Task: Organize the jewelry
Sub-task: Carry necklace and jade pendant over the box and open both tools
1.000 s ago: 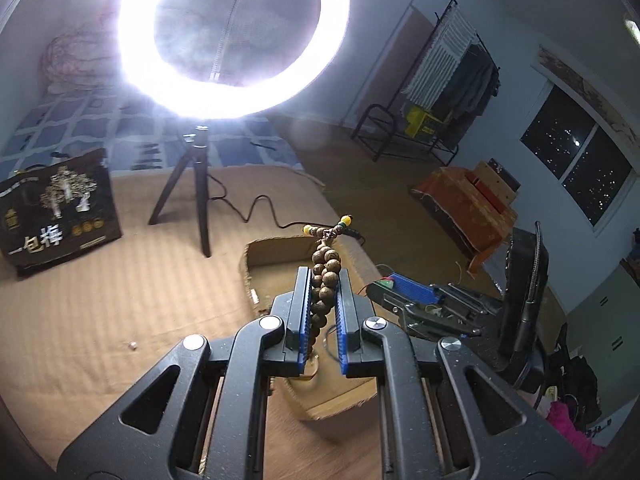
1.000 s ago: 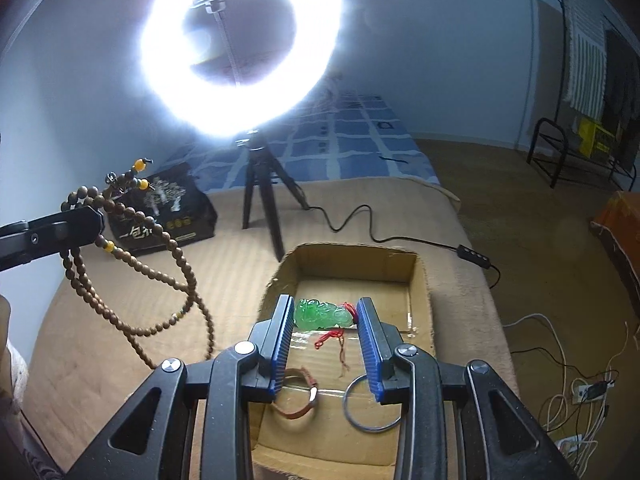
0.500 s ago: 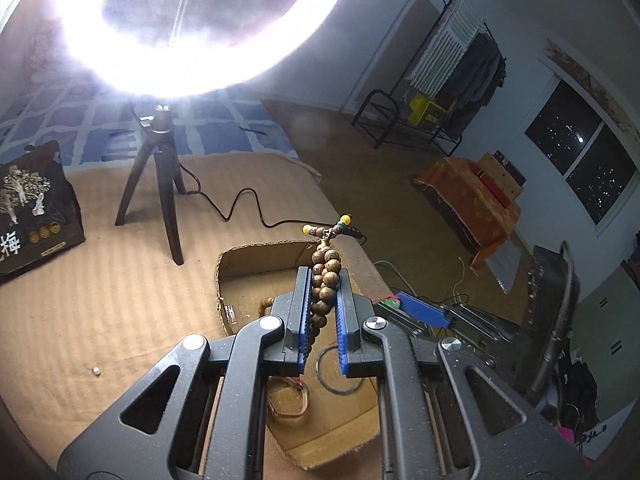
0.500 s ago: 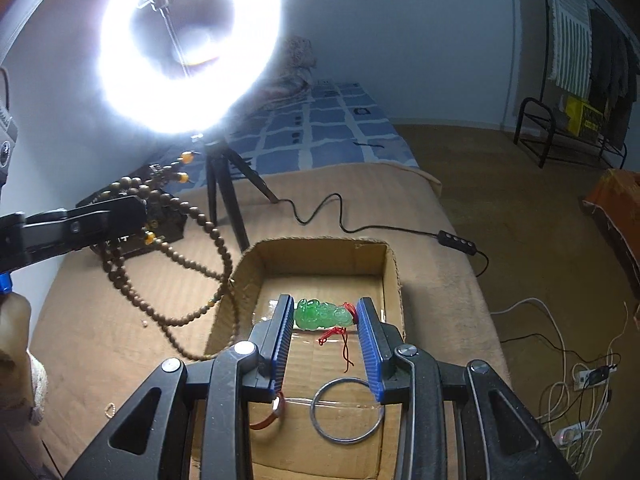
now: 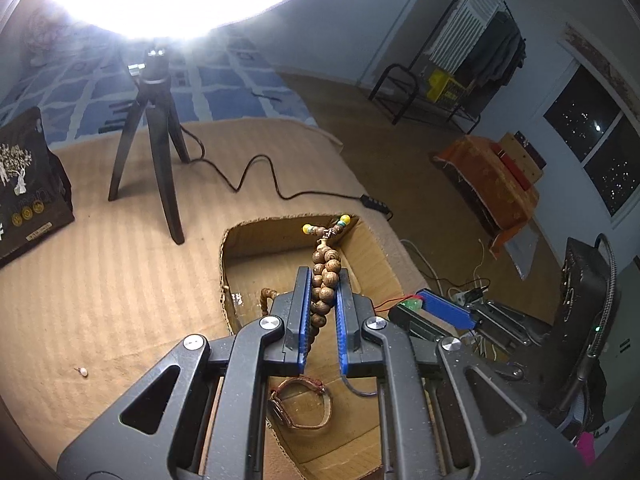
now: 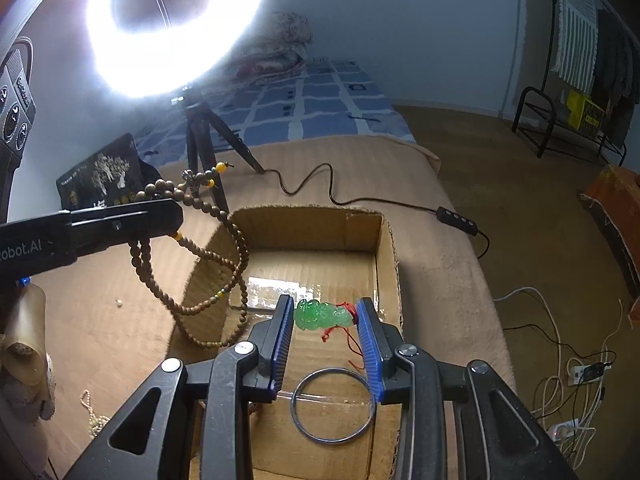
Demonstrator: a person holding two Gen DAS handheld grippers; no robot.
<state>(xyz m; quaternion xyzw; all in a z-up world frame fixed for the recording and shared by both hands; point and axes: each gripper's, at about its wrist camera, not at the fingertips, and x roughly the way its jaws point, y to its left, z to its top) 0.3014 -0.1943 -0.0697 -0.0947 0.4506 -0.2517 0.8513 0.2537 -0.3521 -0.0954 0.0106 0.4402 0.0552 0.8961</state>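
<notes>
Left hand-held gripper [image 5: 322, 292] angled down, clamped on wooden bead necklace [image 5: 325, 280] over cardboard box [image 6: 384, 248]; right hand-held gripper [image 6: 325, 316] likewise, apparently gripping green jade pendant [image 6: 324, 315].

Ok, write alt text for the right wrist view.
The right gripper holds a green carved pendant with a red cord above an open cardboard box, where a metal bangle lies. At left, the left gripper dangles a wooden bead necklace over the box's edge; a ring light glares behind.

Open-topped cardboard box [image 6: 384, 248], ring-light tripod [image 6: 200, 152] and cable [image 6: 360, 200] just behind it.
</notes>
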